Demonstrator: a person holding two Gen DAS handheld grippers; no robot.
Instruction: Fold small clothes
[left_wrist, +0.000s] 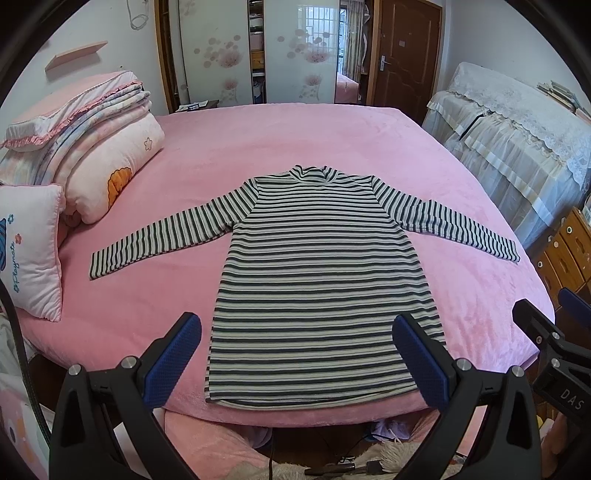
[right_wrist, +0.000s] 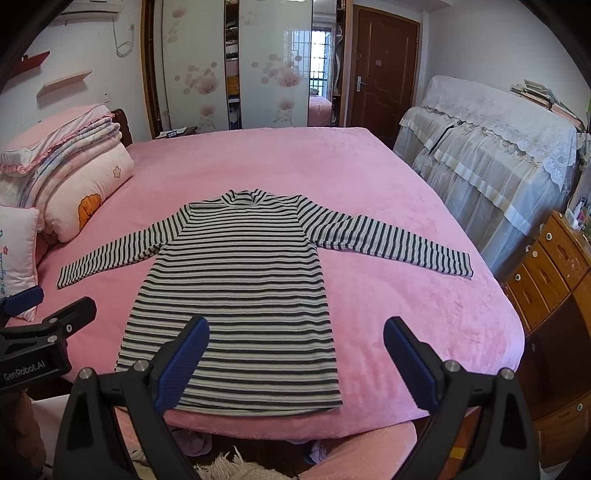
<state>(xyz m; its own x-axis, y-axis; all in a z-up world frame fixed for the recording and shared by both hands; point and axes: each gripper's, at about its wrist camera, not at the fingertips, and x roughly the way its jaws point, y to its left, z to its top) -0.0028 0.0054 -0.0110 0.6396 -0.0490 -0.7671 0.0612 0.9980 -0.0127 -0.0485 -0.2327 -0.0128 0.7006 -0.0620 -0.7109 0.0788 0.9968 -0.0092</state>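
Black-and-white striped long-sleeve knit shirt (left_wrist: 317, 280) lay flat, sleeves spread, hem at near edge of pink fleece bed cover (left_wrist: 295, 136). L gripper (left_wrist: 297, 354) & R gripper (right_wrist: 295, 354) both released, jaws wide, holding nothing, above that edge.

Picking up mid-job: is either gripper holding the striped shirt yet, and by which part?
Nothing is held. The left gripper and right gripper are both open above the bed's near edge; the striped shirt lies flat, ungripped.
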